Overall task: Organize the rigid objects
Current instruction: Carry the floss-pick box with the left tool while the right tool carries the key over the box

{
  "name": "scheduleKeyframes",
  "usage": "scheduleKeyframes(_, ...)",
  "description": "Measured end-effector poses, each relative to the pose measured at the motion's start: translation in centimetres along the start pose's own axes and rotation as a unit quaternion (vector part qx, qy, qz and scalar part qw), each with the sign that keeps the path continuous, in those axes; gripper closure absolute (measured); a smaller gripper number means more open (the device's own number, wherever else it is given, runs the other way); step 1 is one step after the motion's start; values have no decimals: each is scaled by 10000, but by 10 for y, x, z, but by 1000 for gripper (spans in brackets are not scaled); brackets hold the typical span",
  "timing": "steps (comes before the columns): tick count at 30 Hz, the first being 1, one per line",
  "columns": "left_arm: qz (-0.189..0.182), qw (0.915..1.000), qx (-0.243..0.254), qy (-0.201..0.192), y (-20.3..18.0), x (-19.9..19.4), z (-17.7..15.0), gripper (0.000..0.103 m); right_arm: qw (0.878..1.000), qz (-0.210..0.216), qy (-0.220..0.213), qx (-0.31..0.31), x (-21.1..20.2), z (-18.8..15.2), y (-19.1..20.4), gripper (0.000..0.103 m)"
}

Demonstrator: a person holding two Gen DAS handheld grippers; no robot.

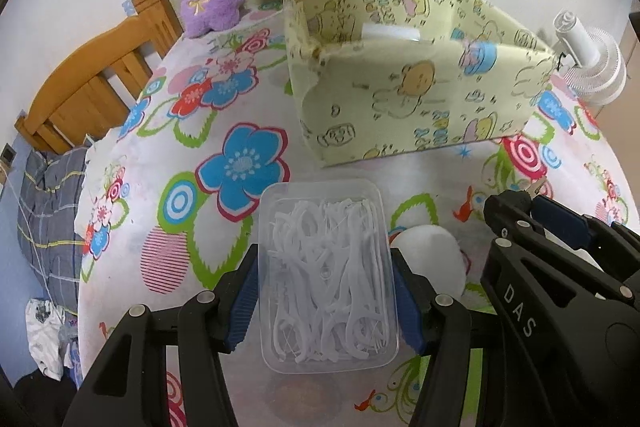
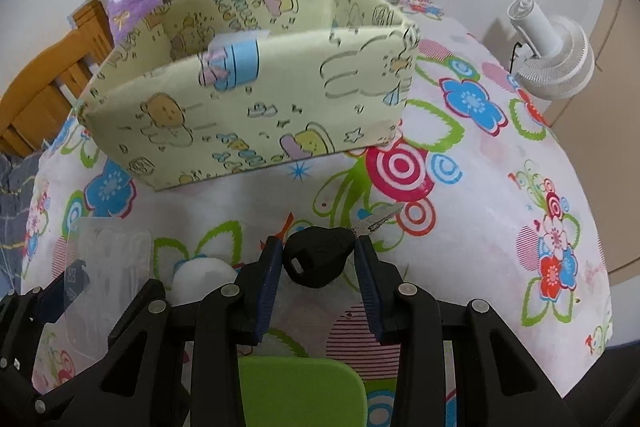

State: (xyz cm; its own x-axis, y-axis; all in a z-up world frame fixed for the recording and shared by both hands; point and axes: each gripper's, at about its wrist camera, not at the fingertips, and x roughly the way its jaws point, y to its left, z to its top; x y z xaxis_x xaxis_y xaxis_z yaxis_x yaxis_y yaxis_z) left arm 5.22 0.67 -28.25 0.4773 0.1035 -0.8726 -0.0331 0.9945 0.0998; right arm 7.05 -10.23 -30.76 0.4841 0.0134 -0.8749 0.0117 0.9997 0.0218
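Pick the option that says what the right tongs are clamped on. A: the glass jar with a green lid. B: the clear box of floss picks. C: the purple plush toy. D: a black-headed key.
D: in the right wrist view, the right tongs pinch the black-headed key, its metal blade pointing toward the fabric bin.

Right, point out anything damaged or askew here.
The pale yellow cartoon-print fabric box has a frayed, torn near-left top corner, showing ragged edges in the left wrist view. Nothing else stands out.
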Motion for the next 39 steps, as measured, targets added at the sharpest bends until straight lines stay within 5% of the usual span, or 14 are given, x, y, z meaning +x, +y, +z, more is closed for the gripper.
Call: scheduleKeyframes(39, -384, 9970, -92, -660, -16, -91, 49, 41, 9965, 85, -823, 88, -106, 51, -19, 63)
